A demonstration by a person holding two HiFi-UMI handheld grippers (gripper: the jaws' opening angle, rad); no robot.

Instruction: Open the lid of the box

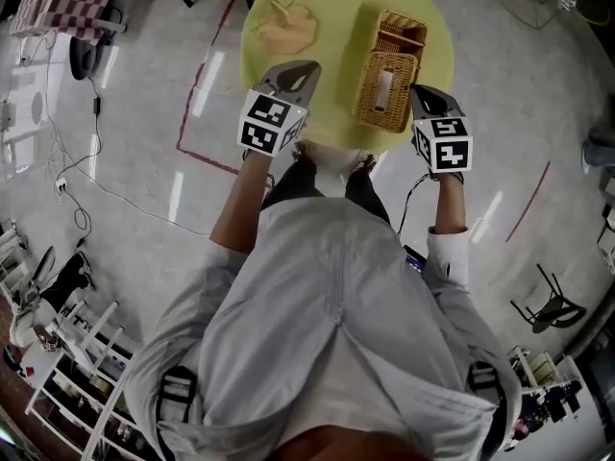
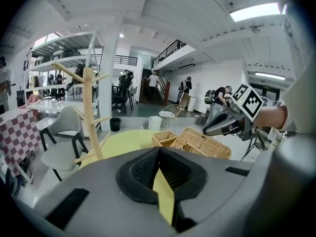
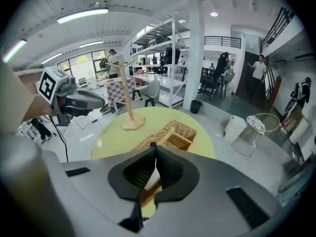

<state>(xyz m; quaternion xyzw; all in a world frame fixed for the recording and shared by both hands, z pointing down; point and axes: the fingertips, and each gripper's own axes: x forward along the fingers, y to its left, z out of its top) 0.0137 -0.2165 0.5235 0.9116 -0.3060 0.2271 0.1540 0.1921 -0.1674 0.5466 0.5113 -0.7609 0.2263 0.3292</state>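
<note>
Box [image 1: 400, 36], rectangular, honey-coloured woven wicker: upper centre of the head view on a round, smooth yellow-green table [image 1: 336, 8], an open compartment at its far end and the flat woven lid [image 1: 384, 92], bearing a pale strip, on the near side. Right gripper [image 1: 421, 92], grey shell with black ribbed pads, just beside the lid's right edge, jaws clenched on nothing; left gripper [image 1: 300, 71], left of the box and apart from it, likewise clenched and empty. Wooden peg stand [image 1: 283, 29] on a flat base, upper left of the table.

You're in an open lab-style workspace (mezzanine railing [image 2: 170, 48] overhead): shelving racks [image 3: 163, 38], office chairs [image 3: 212, 83], floor tape [image 1: 197, 89], trailing cables [image 1: 95, 99].
</note>
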